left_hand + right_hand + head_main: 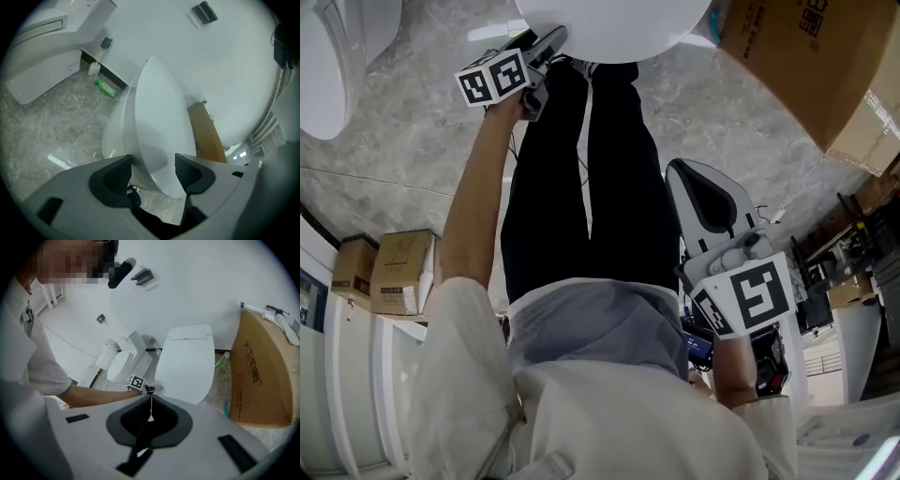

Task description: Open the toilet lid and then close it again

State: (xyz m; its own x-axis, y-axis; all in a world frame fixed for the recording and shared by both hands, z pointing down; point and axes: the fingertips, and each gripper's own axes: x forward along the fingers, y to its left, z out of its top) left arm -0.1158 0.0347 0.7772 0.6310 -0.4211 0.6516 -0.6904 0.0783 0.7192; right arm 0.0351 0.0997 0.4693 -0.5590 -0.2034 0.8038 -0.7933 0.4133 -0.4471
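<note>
Here, the left gripper reaches to the far end of the scene, its jaws spread wide on either side of the front edge of the white toilet lid. The pads do not visibly press on it. The lid lies down over the bowl, left of a cardboard box. The right gripper hangs near the person's right side, jaws pressed together and holding nothing.

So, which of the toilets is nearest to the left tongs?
The toilet beside the big cardboard box: its lid sits between the left tongs. The other toilet stands farther back.
</note>
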